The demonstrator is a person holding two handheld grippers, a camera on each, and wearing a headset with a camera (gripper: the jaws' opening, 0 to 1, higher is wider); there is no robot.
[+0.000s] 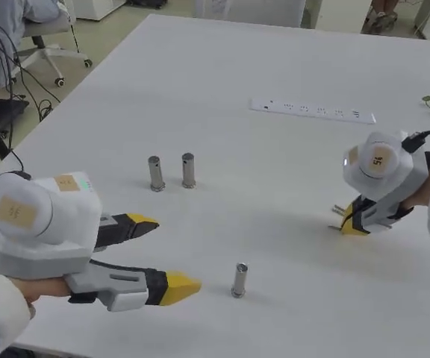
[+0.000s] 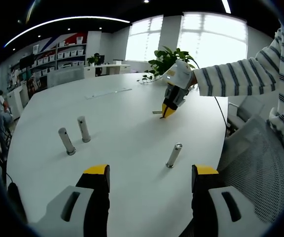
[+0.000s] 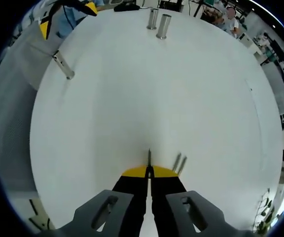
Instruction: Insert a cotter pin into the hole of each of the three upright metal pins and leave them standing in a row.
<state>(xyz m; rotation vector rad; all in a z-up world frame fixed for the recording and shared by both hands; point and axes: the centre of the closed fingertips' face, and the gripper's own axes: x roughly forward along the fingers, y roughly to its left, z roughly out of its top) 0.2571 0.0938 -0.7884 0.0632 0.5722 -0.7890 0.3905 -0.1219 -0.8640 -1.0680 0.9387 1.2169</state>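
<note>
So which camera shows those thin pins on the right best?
The right gripper view: one cotter pin sticks out of its shut jaws, spare pins lie beside. The head and left gripper views show mere slivers.

Two upright metal pins (image 1: pixel 156 173) stand together on a white table (image 1: pixel 275 179); third pin (image 1: pixel 239 280) stands before wide-jawed left gripper (image 1: pixel 164 253)

The three upright pins (image 1: pixel 188 170) were smooth, faintly glossy metal, the cotter pin (image 3: pixel 149 157) thin wire. The table (image 1: pixel 290 179) was matt white; the left gripper (image 1: pixel 172 252) and right gripper (image 1: pixel 348 226) had matt plastic shells.
</note>
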